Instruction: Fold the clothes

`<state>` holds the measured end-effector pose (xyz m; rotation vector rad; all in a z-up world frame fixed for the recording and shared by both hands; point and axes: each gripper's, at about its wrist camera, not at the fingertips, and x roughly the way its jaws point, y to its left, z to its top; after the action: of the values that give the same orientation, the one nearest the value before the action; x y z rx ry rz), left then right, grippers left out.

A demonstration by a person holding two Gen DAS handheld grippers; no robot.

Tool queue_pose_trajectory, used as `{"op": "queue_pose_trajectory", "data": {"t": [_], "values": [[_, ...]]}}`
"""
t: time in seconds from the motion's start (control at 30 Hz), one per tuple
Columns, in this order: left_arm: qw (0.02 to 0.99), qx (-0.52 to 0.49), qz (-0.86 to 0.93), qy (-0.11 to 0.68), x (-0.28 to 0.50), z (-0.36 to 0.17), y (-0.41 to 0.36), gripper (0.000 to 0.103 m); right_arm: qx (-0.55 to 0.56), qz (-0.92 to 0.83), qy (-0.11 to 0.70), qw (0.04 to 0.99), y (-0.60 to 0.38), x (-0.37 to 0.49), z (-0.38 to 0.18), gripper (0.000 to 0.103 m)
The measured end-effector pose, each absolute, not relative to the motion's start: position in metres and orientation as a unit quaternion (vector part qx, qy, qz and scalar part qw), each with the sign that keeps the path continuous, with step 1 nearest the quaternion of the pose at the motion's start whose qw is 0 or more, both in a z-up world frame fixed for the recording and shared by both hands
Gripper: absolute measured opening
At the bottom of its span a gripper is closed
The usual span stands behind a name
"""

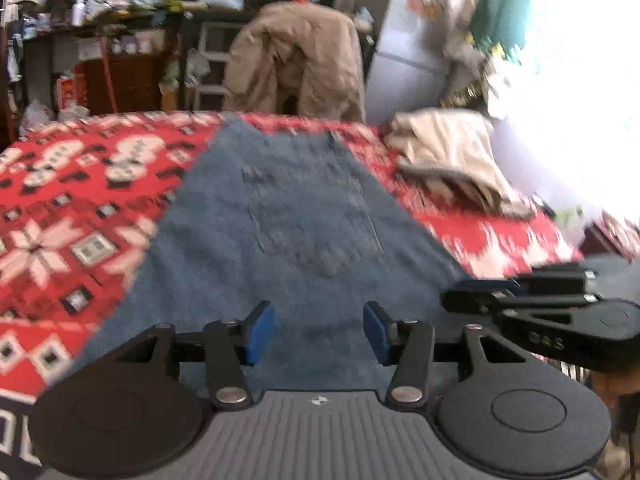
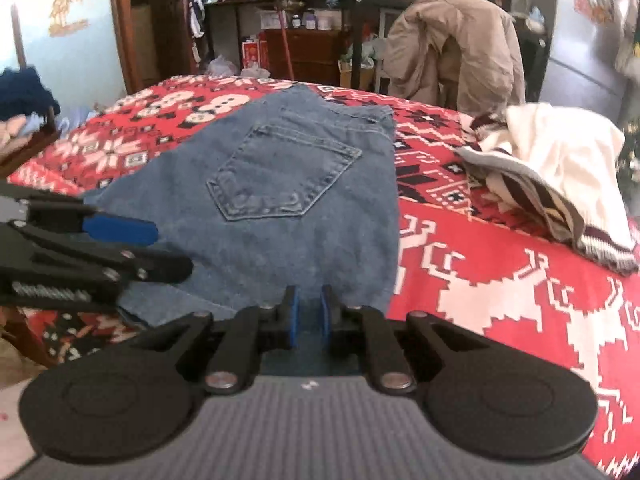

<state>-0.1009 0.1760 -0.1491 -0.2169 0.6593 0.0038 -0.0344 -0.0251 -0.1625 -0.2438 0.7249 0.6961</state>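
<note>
Right gripper [image 2: 308, 316] nips the jeans' [image 2: 280, 184] near hem; left gripper [image 1: 318, 330] hovers agape. Jeans folded lengthwise mid-blanket [image 2: 500, 280], cross-folds remaining. Cream sweater [image 2: 560, 160] lies crumpled at the right edge.

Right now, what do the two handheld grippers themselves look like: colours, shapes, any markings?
Both match: the left gripper and the right gripper have black linkage arms with silver pivot bolts, blue rubber pads on the fingertips, two round black discs flanking a ribbed grey body, and a small white logo at its centre. No cables or sleeves are clearly visible.
</note>
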Motion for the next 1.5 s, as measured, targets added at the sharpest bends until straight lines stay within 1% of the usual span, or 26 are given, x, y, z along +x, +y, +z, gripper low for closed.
{"op": "queue_pose_trajectory", "data": {"t": [0.07, 0.2, 0.33, 0.43, 0.53, 0.57, 0.63, 0.73, 0.9, 1.0, 1.03, 1.17, 1.27, 1.37, 1.43, 1.47, 1.5], "values": [[0.944, -0.108, 0.01, 0.311, -0.092, -0.142, 0.185, 0.049, -0.095, 0.331, 0.337, 0.876, -0.029, -0.031, -0.155, 0.013], [0.943, -0.118, 0.022, 0.311, -0.053, -0.137, 0.206, 0.047, -0.062, 0.33, 0.338, 0.879, -0.018, -0.007, -0.147, 0.013], [0.932, -0.156, 0.033, 0.327, -0.021, -0.148, 0.227, 0.046, -0.065, 0.317, 0.34, 0.883, 0.002, 0.023, -0.15, 0.013], [0.922, -0.171, 0.03, 0.345, -0.018, -0.161, 0.235, 0.045, -0.062, 0.307, 0.356, 0.88, 0.01, 0.041, -0.16, 0.013], [0.926, -0.158, 0.031, 0.343, -0.029, -0.164, 0.235, 0.034, -0.06, 0.31, 0.363, 0.877, 0.007, 0.044, -0.171, 0.008], [0.927, -0.154, 0.031, 0.342, -0.033, -0.165, 0.235, 0.03, -0.07, 0.312, 0.358, 0.877, 0.005, 0.04, -0.172, 0.008], [0.925, -0.149, 0.033, 0.347, -0.043, -0.167, 0.236, 0.025, -0.088, 0.313, 0.349, 0.879, 0.002, 0.033, -0.174, 0.008], [0.927, -0.122, 0.04, 0.353, -0.06, -0.165, 0.233, 0.025, -0.095, 0.316, 0.347, 0.878, -0.008, 0.023, -0.173, 0.008], [0.926, -0.111, 0.049, 0.357, -0.081, -0.16, 0.231, 0.026, -0.088, 0.306, 0.357, 0.878, -0.027, 0.011, -0.168, 0.008], [0.937, -0.104, 0.045, 0.332, -0.081, -0.141, 0.229, 0.031, -0.06, 0.31, 0.363, 0.877, -0.033, 0.015, -0.156, 0.01], [0.938, -0.101, 0.042, 0.328, -0.074, -0.136, 0.229, 0.034, -0.056, 0.313, 0.357, 0.878, -0.032, 0.017, -0.151, 0.01], [0.936, -0.108, 0.038, 0.332, -0.039, -0.136, 0.232, 0.033, -0.042, 0.33, 0.339, 0.88, -0.017, 0.033, -0.13, 0.01], [0.933, -0.116, 0.037, 0.339, -0.01, -0.142, 0.234, 0.033, -0.034, 0.352, 0.327, 0.877, 0.013, 0.054, -0.118, 0.01], [0.929, -0.124, 0.035, 0.347, 0.018, -0.147, 0.237, 0.027, -0.042, 0.352, 0.323, 0.877, 0.046, 0.075, -0.12, 0.01], [0.927, -0.13, 0.034, 0.351, 0.037, -0.15, 0.239, 0.025, -0.044, 0.347, 0.329, 0.877, 0.063, 0.089, -0.127, 0.01], [0.925, -0.133, 0.034, 0.354, 0.047, -0.152, 0.24, 0.018, -0.046, 0.345, 0.332, 0.877, 0.071, 0.097, -0.132, 0.01], [0.924, -0.136, 0.033, 0.356, 0.057, -0.154, 0.241, 0.016, -0.046, 0.343, 0.336, 0.876, 0.077, 0.102, -0.138, 0.009]]}}
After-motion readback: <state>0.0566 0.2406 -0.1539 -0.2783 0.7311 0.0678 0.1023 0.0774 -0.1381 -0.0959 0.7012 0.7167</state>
